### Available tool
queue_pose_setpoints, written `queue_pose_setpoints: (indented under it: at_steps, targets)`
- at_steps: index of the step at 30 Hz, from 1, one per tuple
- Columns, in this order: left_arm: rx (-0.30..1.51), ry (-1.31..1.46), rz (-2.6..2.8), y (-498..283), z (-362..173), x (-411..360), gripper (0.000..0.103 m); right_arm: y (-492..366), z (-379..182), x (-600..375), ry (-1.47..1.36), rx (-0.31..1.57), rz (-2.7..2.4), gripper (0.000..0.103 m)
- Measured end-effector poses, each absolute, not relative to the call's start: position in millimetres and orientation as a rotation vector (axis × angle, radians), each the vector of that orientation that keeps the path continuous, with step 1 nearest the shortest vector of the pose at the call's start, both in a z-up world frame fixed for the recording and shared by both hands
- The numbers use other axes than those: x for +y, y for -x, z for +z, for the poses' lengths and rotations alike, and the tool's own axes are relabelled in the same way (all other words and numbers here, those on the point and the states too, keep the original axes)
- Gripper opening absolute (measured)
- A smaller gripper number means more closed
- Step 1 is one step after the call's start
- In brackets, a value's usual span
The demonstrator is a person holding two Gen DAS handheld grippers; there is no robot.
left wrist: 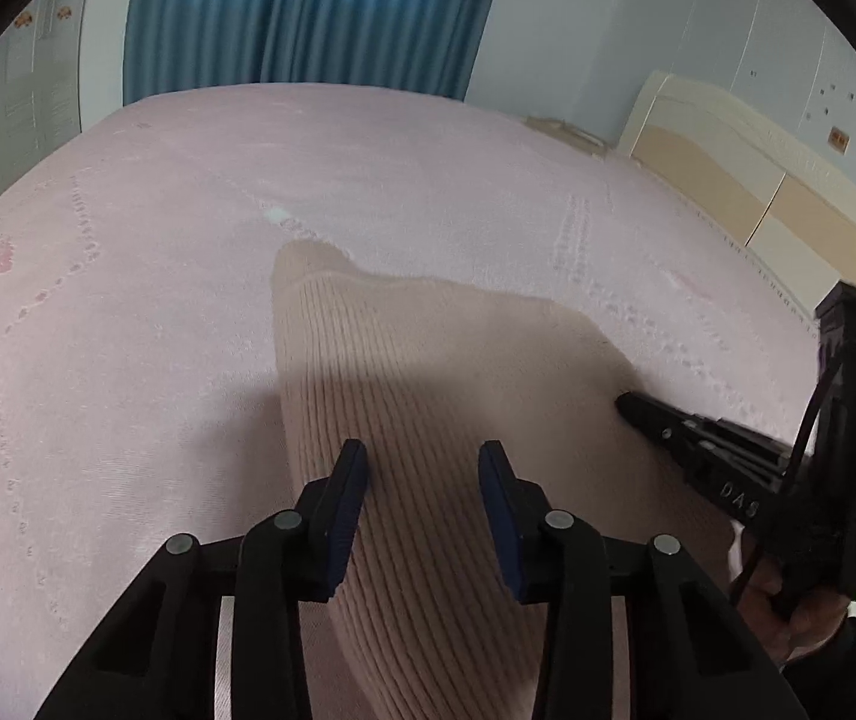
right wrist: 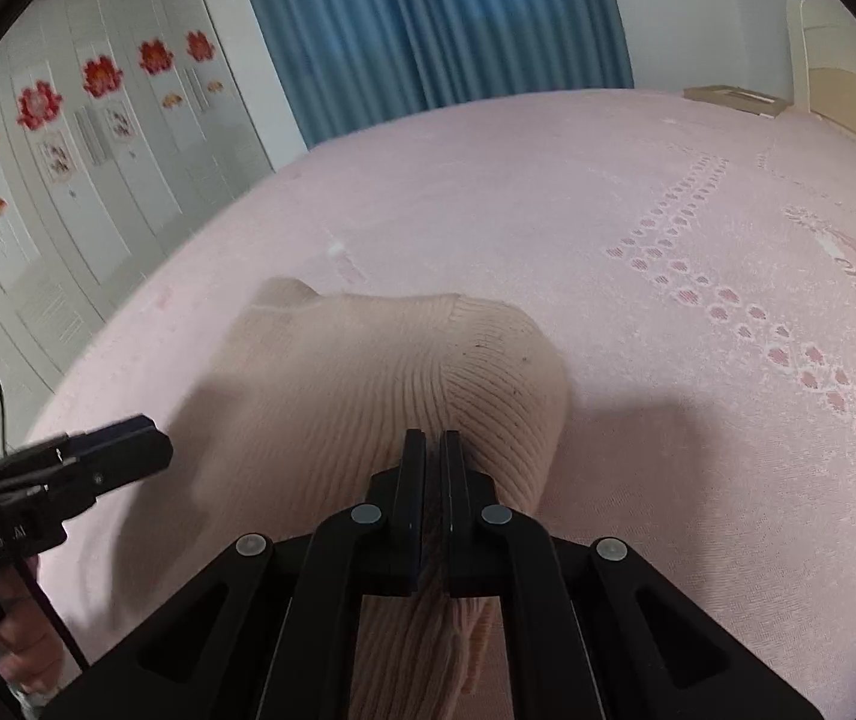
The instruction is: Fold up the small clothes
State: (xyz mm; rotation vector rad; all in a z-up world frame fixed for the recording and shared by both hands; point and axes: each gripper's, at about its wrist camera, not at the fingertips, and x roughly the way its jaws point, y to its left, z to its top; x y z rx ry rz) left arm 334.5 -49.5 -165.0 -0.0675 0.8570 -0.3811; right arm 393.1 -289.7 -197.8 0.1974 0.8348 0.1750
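A beige ribbed knit garment (left wrist: 428, 348) lies on the pink bedspread (left wrist: 158, 210). In the left wrist view my left gripper (left wrist: 425, 462) hovers over its near part. The blue pads (left wrist: 350, 480) stand apart, the ribs run smooth between them, and nothing is pinched. In that same view my right gripper (left wrist: 625, 405) touches the garment's right edge. The right wrist view shows the right gripper (right wrist: 432, 438) shut on a bunched fold of the garment (right wrist: 368, 372). The left gripper (right wrist: 152, 444) sits at the garment's left side, blurred.
The pink bedspread (right wrist: 697, 192) stretches wide around the garment. A blue curtain (right wrist: 428, 18) hangs behind the bed. White wardrobe doors with red flower stickers (right wrist: 38, 102) stand on the left, and a cream headboard (left wrist: 727, 168) on the right. A hand (right wrist: 14, 642) holds the left gripper's handle.
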Motion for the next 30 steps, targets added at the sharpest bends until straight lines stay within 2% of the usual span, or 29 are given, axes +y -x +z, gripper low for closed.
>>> queue_pose_setpoints:
  at_steps: [5,10,15,17,19,23,26,30]
  targets:
    - [0.830,0.019,-0.365,-329.7,-171.4,-54.3,0.037,-399.0,-209.1,-305.4,-0.289,0.879,0.173,0.000]
    - [0.835,0.024,-0.339,-326.9,-169.1,-53.6,0.037,-390.4,-203.0,-300.5,-0.255,0.854,0.181,0.001]
    - [0.845,0.035,-0.309,-313.3,-163.6,-51.2,0.041,-364.0,-186.7,-311.5,-0.326,0.802,0.242,0.012]
    - [0.845,0.062,-0.316,-304.6,-161.5,-46.5,0.043,-343.6,-181.3,-310.1,-0.307,0.759,0.258,0.025]
    - [0.849,0.093,-0.325,-299.3,-161.3,-42.6,0.044,-330.8,-180.0,-304.3,-0.276,0.744,0.282,0.030]
    - [0.867,0.086,-0.328,-290.3,-165.3,-46.0,0.046,-343.3,-204.0,-289.6,-0.169,0.861,0.196,0.028]
    - [0.875,0.058,-0.318,-280.9,-164.2,-47.6,0.046,-341.5,-202.7,-298.2,-0.253,0.871,0.192,0.028]
    - [0.901,0.030,-0.308,-269.1,-165.3,-50.8,0.046,-331.6,-198.6,-297.7,-0.217,0.861,0.151,0.028]
